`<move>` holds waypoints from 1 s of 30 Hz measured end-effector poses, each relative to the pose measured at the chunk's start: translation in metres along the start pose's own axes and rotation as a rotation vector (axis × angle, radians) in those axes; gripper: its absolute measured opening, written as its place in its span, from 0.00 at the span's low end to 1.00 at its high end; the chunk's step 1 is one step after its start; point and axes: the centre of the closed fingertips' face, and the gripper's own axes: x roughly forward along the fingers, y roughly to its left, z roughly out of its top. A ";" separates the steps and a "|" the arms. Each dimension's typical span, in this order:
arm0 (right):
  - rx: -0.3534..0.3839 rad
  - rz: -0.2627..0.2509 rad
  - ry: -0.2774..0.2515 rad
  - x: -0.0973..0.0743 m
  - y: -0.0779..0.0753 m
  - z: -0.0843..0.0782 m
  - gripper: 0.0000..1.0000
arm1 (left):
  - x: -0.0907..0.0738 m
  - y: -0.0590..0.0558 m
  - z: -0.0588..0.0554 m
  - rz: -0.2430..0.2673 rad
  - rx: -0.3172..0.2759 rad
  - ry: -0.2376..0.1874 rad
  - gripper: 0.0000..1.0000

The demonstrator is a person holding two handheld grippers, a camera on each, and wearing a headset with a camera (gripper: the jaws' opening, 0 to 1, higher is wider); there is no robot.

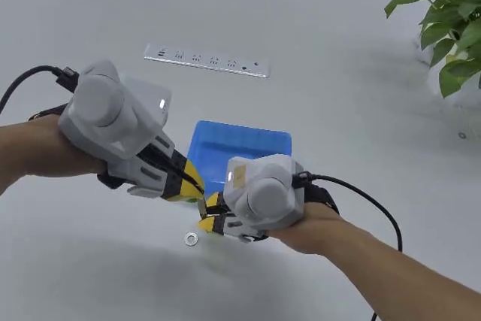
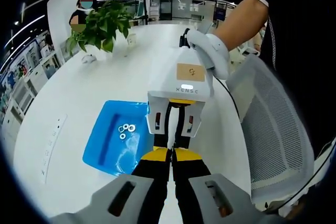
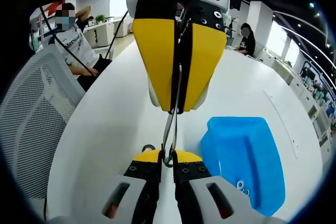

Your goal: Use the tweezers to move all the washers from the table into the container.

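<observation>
White table (image 1: 361,95), left tool (image 2: 169,155), right tool (image 3: 167,158) both clamped on tweezers (image 3: 176,93), washers (image 2: 126,128) in container (image 2: 105,145), XENSE label (image 2: 187,88)

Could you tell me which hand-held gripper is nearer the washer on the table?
Right. The right hand-held gripper sits just beside the washer; the left hand-held gripper is farther off, toward the blue container.

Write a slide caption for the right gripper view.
Left tongs and right tongs both grip the tweezers beside a blue container holding washers.
</observation>
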 end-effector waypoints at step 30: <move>-0.041 -0.079 0.003 -0.045 -0.020 0.021 0.09 | -0.021 0.006 0.046 0.022 0.093 -0.012 0.05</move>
